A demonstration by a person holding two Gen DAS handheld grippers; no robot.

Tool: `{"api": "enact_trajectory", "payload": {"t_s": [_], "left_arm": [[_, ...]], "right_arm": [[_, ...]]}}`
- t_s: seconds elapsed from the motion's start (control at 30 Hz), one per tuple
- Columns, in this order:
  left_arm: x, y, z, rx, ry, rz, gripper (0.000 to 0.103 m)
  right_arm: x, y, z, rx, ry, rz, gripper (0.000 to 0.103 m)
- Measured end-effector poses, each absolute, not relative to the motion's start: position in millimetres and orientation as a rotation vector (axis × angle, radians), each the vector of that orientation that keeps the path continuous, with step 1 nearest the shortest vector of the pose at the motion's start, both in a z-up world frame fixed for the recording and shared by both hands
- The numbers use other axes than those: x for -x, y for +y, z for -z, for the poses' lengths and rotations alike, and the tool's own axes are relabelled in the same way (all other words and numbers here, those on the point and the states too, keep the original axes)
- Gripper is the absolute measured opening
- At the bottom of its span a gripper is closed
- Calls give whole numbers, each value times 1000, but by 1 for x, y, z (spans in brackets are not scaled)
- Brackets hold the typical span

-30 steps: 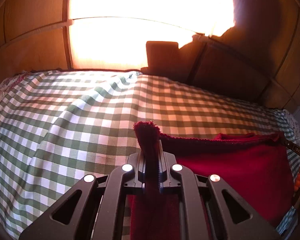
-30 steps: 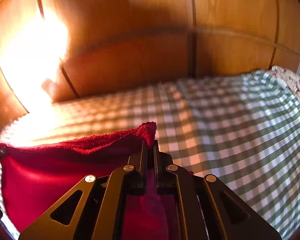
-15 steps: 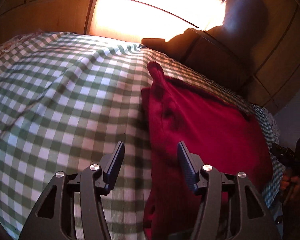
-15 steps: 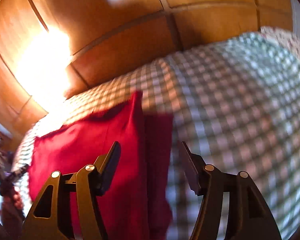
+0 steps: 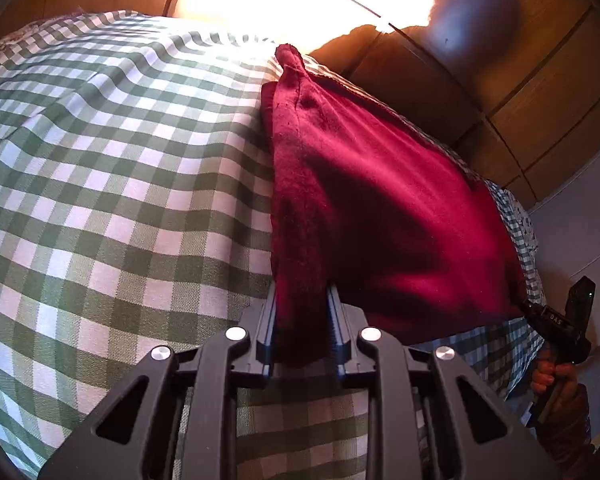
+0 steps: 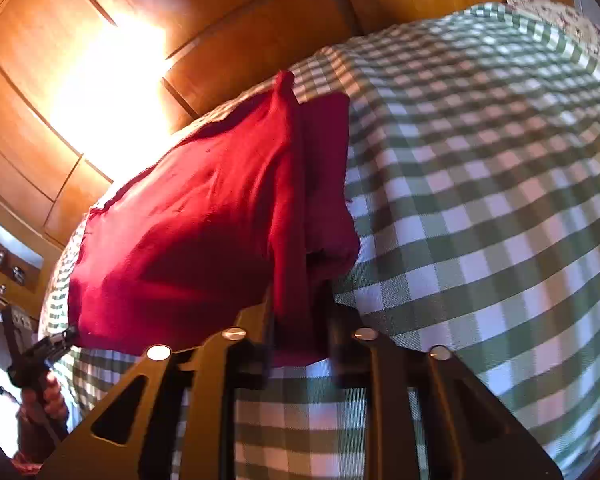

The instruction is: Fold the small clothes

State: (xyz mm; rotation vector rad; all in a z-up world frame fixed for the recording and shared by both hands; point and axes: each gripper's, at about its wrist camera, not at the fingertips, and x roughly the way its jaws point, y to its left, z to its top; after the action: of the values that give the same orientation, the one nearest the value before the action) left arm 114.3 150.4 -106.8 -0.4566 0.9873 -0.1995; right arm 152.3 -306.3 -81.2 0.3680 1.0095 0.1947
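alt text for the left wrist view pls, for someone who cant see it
The left tool is closed on the near edge of a dark red cloth lying folded on a green and white checked bedspread. At the far right, the right tool, held in a hand, meets the cloth's other near corner, with wooden panels behind.

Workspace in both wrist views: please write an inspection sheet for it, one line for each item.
Surface: green-and-white checked cloth, lightly wrinkled.
Job's things: one red garment, lying folded on the checked cloth.
Clutter: nothing seen.
Grippers: left gripper and right gripper have just been closing, each shut on a near edge of the red garment.
Cables: nothing seen.
Surroundings: wooden panels with strong sun glare; small jars on a shelf.
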Motion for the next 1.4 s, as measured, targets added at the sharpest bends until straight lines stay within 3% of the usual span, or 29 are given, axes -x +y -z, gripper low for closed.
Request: {"api": "enact_trajectory", "payload": {"t_s": [0.17, 0.3, 0.4, 0.5, 0.63, 0.67, 0.83, 1.23, 1.3, 1.37, 1.4], "left_arm": [[-84, 150, 95, 411, 1007, 233, 14], [-47, 144, 95, 381, 1057, 257, 16], [-37, 138, 95, 340, 1063, 228, 30], [-42, 142, 84, 325, 1021, 174, 38], [-70, 146, 72, 252, 988, 50, 39], [-76, 144, 68, 232, 973, 29, 39], [-103, 125, 57, 54, 910, -92, 45], [-123, 111, 66, 4, 921, -90, 49], [-127, 110, 68, -2, 925, -88, 49], [-130, 110, 70, -5, 929, -85, 49], [-132, 110, 71, -6, 931, -83, 49]], "right_arm": [[-120, -310, 55, -306, 994, -220, 12], [-79, -319, 64, -275, 1082, -212, 12], [-62, -326, 76, -289, 1129, -201, 12], [-65, -332, 73, -336, 1112, -187, 14], [-82, -335, 56, -320, 1034, -144, 54], [-91, -333, 52, -313, 1012, -136, 59], [-131, -324, 45, -272, 952, -112, 59], [-230, -311, 75, -197, 988, -71, 59], [-234, -308, 81, -185, 1007, -80, 51], [-235, -304, 85, -164, 1020, -84, 30], [-234, -302, 85, -146, 1015, -85, 27]]}}
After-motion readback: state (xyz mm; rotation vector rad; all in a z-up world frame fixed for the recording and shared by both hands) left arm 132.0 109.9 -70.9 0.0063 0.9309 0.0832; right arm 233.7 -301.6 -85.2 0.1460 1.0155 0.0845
